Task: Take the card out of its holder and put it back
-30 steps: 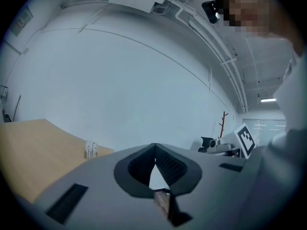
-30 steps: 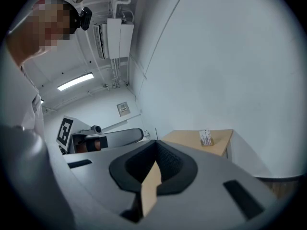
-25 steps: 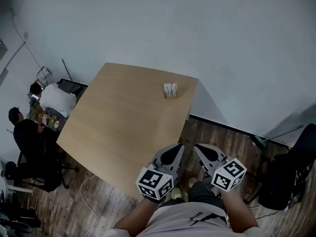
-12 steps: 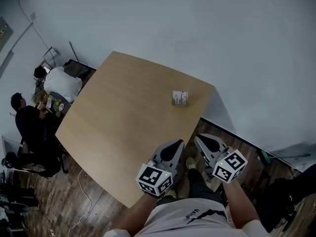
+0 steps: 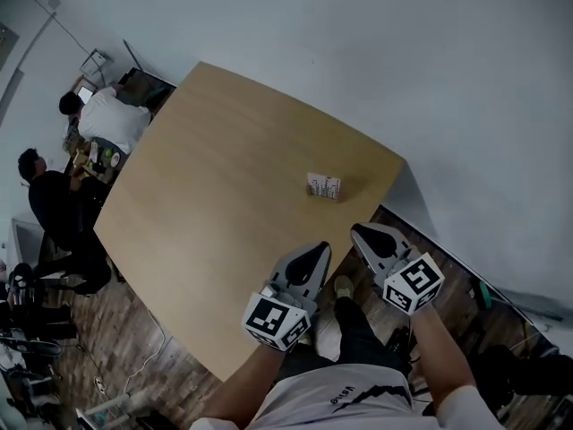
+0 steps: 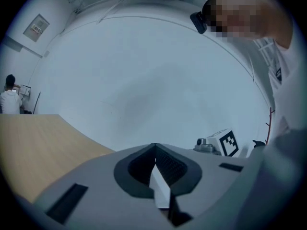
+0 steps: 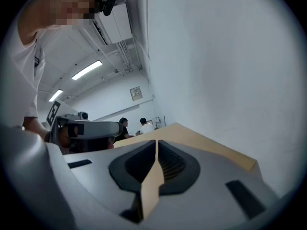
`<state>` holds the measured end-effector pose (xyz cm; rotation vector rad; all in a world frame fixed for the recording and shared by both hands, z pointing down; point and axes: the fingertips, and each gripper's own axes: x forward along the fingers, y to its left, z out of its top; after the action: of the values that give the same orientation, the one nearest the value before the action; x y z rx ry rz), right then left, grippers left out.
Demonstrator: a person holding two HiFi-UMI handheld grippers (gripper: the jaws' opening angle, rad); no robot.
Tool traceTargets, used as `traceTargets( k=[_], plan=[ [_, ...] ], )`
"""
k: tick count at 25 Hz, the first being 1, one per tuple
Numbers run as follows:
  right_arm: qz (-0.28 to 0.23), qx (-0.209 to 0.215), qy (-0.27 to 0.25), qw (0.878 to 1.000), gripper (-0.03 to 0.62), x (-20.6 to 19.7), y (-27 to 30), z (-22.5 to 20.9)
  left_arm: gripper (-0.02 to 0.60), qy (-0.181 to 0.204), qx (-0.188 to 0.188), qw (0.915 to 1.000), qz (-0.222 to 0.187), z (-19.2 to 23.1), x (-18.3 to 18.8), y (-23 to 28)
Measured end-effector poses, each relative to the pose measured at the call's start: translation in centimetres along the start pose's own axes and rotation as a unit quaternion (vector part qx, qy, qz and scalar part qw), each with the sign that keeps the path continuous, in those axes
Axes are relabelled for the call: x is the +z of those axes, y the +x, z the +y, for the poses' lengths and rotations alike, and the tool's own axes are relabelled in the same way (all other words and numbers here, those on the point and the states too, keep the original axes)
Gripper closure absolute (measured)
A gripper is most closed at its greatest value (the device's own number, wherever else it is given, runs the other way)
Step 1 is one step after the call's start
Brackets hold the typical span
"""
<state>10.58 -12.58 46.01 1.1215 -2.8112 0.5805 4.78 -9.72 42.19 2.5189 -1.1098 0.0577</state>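
Head view puts you at the approach step: left gripper (image 5: pixel 320 249) and right gripper (image 5: pixel 360 232) both clenched on nothing at the table (image 5: pixel 206 195) edge, so reach ahead to the card holder (image 5: pixel 323 186) near its right edge and open up.

We look down on a wooden table (image 5: pixel 206 186); at the frame's upper left, a person in white (image 5: pixel 112 119) and a person in black (image 5: pixel 54 209) sit close together, plank floor (image 5: pixel 134 356) below.

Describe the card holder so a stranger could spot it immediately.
Find the large light wooden table by the white wall. Near its corner closest to that wall stands the card holder, small and pale. It is the only object on that tabletop.
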Motion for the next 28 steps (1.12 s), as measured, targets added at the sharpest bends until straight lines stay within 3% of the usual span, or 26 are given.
traceTargets(
  k=[6, 14, 28],
  plan=[
    [0.037, 0.009, -0.001, 0.999, 0.582, -4.2, 4.1, -6.3, 0.569, -0.010, 0.024, 0.9996, 0.015, 3.3, -2.7, 3.8],
    [0.076, 0.017, -0.028, 0.997, 0.539, -7.6, 8.1, -10.5, 0.569, -0.025, 0.036, 0.9986, 0.028, 6.1, -5.1, 6.6],
    [0.108, 0.057, -0.051, 0.991, 0.502, -10.8, 13.3, -11.9, 0.569, -0.045, 0.048, 0.9971, 0.037, 9.1, -7.6, 8.8]
  ],
)
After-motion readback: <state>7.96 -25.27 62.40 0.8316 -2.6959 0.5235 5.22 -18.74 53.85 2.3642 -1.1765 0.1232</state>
